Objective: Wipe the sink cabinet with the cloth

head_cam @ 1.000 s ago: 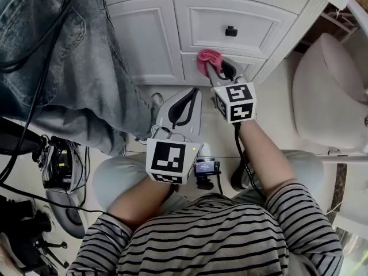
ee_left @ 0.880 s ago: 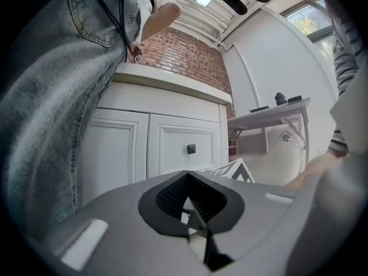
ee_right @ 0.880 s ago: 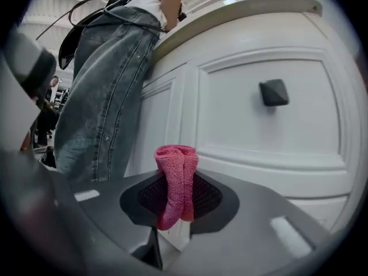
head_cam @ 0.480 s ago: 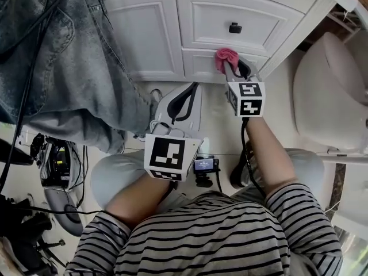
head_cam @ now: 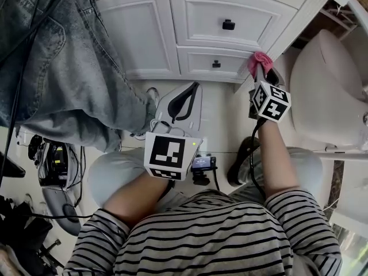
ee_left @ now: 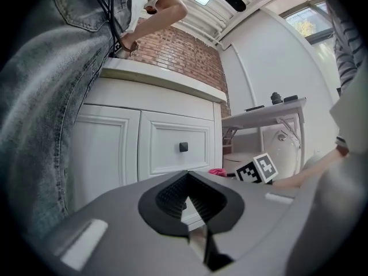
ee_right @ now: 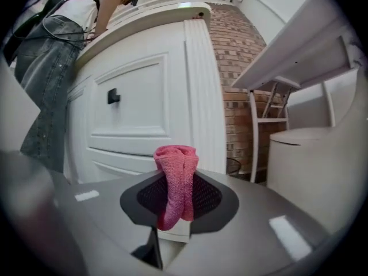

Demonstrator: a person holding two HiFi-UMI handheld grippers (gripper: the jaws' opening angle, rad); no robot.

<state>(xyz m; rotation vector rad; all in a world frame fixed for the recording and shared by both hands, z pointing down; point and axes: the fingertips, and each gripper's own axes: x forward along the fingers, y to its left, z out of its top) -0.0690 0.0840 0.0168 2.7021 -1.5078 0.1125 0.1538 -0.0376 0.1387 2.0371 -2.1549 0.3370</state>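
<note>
The white sink cabinet [head_cam: 201, 27] fills the top of the head view, with two drawers and black knobs. My right gripper [head_cam: 261, 68] is shut on a pink cloth [head_cam: 259, 60], whose bunched end pokes past the jaws at the cabinet's lower right corner post [ee_right: 201, 96]. In the right gripper view the pink cloth [ee_right: 175, 180] stands up between the closed jaws, just in front of that post. My left gripper [head_cam: 185, 99] hangs low in front of the cabinet, shut and empty; its view shows the drawer [ee_left: 178, 148] and the cloth [ee_left: 217, 171] far right.
A person in jeans [head_cam: 52, 56] stands at the left, close to the cabinet. A white toilet [head_cam: 328, 91] sits at the right, with a brick wall [ee_right: 241, 73] behind it. Cables and gear [head_cam: 54, 165] lie on the floor at the left.
My right gripper has carried the pink cloth rightward along the cabinet's lower front, from under the drawers to the right corner post. The left gripper stayed put.
</note>
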